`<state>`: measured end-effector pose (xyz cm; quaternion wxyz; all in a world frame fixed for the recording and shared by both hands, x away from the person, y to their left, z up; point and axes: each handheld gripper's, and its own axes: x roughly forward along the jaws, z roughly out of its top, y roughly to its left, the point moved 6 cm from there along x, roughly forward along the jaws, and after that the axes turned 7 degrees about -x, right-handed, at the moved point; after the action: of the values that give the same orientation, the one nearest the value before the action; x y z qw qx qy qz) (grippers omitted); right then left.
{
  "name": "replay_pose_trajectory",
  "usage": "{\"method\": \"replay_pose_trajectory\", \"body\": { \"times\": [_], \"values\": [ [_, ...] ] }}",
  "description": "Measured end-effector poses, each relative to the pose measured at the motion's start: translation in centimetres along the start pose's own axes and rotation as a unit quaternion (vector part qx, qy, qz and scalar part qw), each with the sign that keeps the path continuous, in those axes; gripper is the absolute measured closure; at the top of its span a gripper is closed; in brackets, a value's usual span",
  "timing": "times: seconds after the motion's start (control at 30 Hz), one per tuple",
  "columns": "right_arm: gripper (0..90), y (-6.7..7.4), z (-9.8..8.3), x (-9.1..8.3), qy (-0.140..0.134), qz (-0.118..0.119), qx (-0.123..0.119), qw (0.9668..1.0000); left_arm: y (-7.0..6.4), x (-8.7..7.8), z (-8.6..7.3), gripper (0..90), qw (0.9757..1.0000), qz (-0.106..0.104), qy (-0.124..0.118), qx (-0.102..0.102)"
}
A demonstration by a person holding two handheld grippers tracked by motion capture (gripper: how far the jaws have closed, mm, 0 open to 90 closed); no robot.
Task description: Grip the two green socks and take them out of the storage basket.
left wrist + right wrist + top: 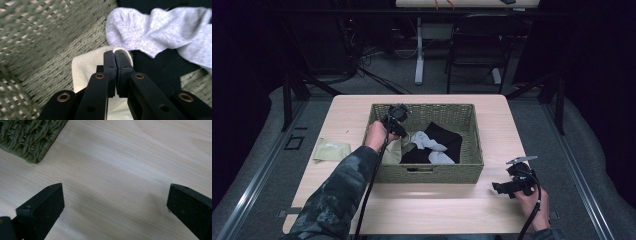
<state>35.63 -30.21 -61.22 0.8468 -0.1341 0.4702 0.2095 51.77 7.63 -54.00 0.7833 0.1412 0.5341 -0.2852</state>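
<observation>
Black jaws of our left gripper (pixel 115 56) are clamped on the cream soft cloth (pixel 87 67) inside the green woven basket (pixel 427 172); being limp and light, we judge an edge pinch suffices; our right gripper (pixel 113 202) gapes empty

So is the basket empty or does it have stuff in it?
Not empty. The basket holds grey socks, a black cloth and a cream cloth.

Olive cloth (pixel 331 150) on the table (pixel 452 205) – chair (pixel 477 45) behind (dark floor).
</observation>
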Motion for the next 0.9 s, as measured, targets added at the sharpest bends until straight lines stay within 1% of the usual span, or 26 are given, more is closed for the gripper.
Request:
{"method": "replay_pose_trajectory", "body": {
  "times": [0.03, 0.07, 0.1, 0.13, 0.2, 0.23, 0.4, 0.57, 0.73, 0.9],
  "values": [
    [0.4, 0.1, 0.0, 0.0, -0.002, 0.002, 0.002, 1.0000, 0.1, -0.5, -0.1, 88.8, 1.0000, -0.001, -0.006, -0.001],
    [0.4, -0.1, -0.1, -0.1, 0.005, -0.004, -0.004, 1.0000, 0.1, -0.9, -0.1, 88.8, 1.0000, -0.003, -0.008, 0.000],
    [0.4, 0.0, 0.0, 0.0, -0.001, 0.001, 0.002, 1.0000, 0.1, -1.4, -0.1, 88.7, 0.9999, -0.004, -0.016, 0.001],
    [0.4, 0.0, -0.1, 0.0, 0.001, 0.000, 0.001, 1.0000, 0.1, -1.7, -0.2, 88.7, 0.9998, -0.005, -0.017, 0.001],
    [0.4, 0.0, 0.0, 0.0, -0.001, 0.000, 0.003, 1.0000, 0.1, -2.7, -0.2, 88.7, 0.9996, -0.005, -0.029, 0.004],
    [0.4, 0.0, -0.1, 0.0, 0.001, 0.000, 0.001, 1.0000, 0.1, -3.1, -0.2, 88.7, 0.9996, -0.004, -0.029, 0.008],
    [0.4, 0.1, -0.1, 0.0, 0.002, 0.001, 0.001, 1.0000, 0.0, -5.3, -0.1, 88.8, 0.9986, -0.007, -0.052, 0.011],
    [0.4, 0.1, -0.1, 0.0, 0.005, 0.002, 0.000, 1.0000, -0.1, -7.7, 0.3, 88.7, 0.9976, -0.001, -0.067, 0.020],
    [0.4, 0.1, -0.1, 0.0, 0.005, 0.003, 0.001, 1.0000, -0.2, -9.7, 0.7, 88.7, 0.9969, -0.001, -0.074, 0.026],
    [0.4, 0.1, 0.0, 0.1, 0.001, 0.003, 0.001, 1.0000, 0.0, -11.6, 1.3, 88.8, 0.9962, 0.011, -0.082, 0.027]
  ]
}}
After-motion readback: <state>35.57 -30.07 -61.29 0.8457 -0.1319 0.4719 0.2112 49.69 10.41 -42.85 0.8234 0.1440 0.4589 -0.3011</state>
